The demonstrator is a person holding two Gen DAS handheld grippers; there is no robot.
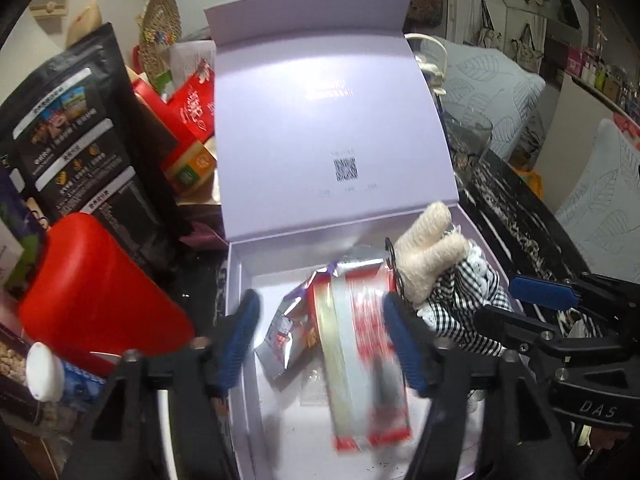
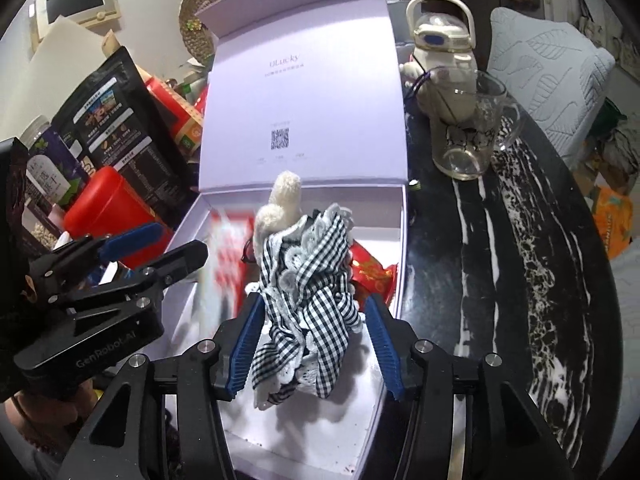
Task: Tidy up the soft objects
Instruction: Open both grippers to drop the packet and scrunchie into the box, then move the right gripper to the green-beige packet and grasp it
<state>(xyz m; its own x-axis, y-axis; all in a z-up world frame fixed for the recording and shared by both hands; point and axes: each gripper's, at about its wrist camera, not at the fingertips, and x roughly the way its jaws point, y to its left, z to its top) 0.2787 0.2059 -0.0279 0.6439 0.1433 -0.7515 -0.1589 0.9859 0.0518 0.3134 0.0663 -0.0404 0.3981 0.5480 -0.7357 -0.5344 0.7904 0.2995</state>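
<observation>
A pale lilac cardboard gift box (image 2: 188, 220) with its hinged lid upright sits on the black, white-veined marble worktop (image 2: 520, 264). Only the right view shows the clear glass mug (image 2: 468, 128) and cream kettle (image 2: 440, 36); the left view shows the glossy red-and-silver foil snack packets (image 1: 360, 344) (blurred) lying in the box. The cream plush rabbit in a frilly black-and-white gingham dress (image 2: 308, 292) stands in the box between the right gripper (image 2: 316, 344), whose ribbed blue jaws stand apart, barely clear of the cloth. The left gripper (image 1: 324, 340) is likewise open over the packets.
</observation>
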